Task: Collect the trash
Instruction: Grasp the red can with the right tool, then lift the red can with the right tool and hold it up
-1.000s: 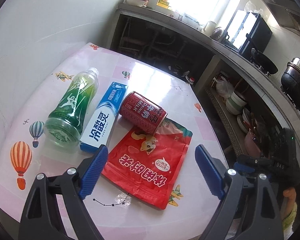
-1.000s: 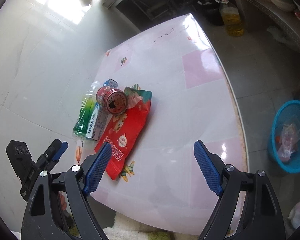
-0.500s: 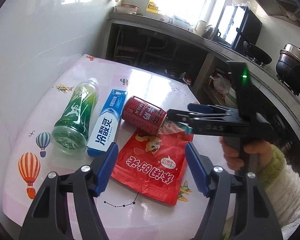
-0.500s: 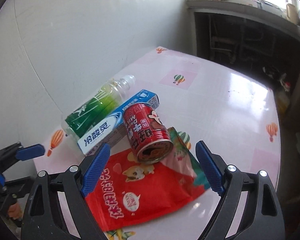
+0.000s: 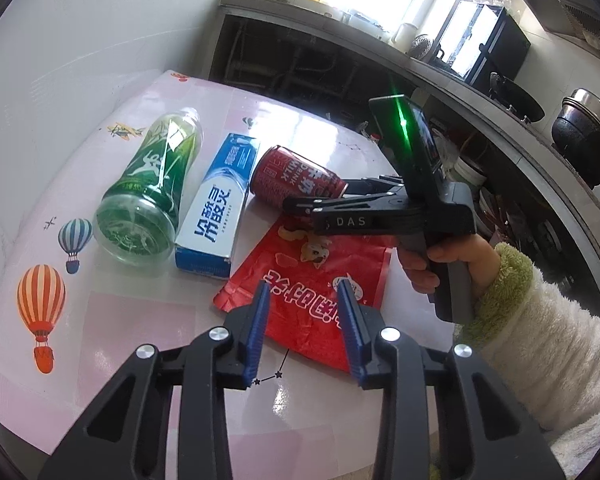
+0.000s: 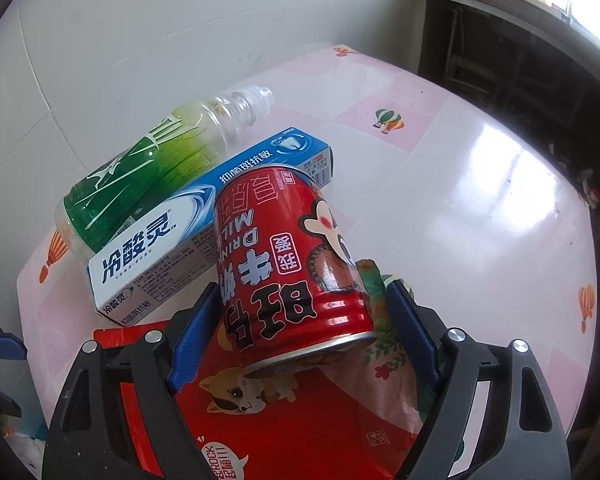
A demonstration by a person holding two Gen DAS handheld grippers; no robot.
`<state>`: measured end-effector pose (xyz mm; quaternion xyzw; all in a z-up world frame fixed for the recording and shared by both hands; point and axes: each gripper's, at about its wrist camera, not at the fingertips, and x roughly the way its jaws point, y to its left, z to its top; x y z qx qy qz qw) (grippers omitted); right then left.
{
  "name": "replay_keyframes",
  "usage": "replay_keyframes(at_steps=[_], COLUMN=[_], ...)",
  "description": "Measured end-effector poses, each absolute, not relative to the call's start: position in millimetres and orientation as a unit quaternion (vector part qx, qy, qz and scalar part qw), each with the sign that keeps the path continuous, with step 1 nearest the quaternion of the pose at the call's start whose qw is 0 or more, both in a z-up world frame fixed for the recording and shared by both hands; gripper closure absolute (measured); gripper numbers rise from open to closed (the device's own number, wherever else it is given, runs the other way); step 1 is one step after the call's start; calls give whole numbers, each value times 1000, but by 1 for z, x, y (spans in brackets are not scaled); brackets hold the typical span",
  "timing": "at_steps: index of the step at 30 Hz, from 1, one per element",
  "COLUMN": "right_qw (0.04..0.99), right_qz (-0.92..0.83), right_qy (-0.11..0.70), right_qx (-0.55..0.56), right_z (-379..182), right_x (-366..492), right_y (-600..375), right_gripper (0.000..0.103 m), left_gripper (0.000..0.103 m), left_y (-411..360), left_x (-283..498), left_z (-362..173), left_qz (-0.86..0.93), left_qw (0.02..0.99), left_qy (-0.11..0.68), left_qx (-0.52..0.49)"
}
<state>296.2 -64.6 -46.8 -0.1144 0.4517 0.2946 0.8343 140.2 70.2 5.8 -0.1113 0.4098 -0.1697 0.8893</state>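
A red drink can (image 6: 288,264) lies on its side on a red snack bag (image 6: 284,420). A blue-and-white toothpaste box (image 6: 204,224) and a green plastic bottle (image 6: 148,164) lie beside it. My right gripper (image 6: 296,332) is open with its jaws on either side of the can; a small gap shows at each side. In the left wrist view the right gripper (image 5: 300,202) reaches the can (image 5: 292,178) from the right. My left gripper (image 5: 304,320) is open but narrowed, empty, above the near edge of the bag (image 5: 312,284), with the box (image 5: 216,208) and bottle (image 5: 152,184) to its left.
The trash lies on a pink table (image 5: 80,320) with balloon prints, set against a white tiled wall (image 5: 60,40). A kitchen counter with pots and shelves (image 5: 500,128) runs along the right behind the table.
My right gripper has moved in from far over the table until its jaws straddle the can. My left gripper's jaws have narrowed a good deal, and it has come closer over the bag.
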Motion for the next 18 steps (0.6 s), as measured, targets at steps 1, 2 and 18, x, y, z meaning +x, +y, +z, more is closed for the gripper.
replay_keyframes(at_steps=[1, 2, 18], right_qw=[835, 837, 867], right_qz=[294, 289, 237], right_qy=[451, 450, 438], right_qx=[-114, -114, 1], right_z=[-46, -46, 5], right_x=[295, 293, 236], right_y=[-64, -64, -137], right_gripper=[35, 36, 39], left_gripper=[70, 70, 70], left_y=[71, 72, 72], left_x=[140, 140, 134], left_z=[2, -1, -18], left_qz=[-167, -166, -172], left_qw=[886, 882, 863], left_qy=[417, 424, 454], left_qx=[-116, -120, -139])
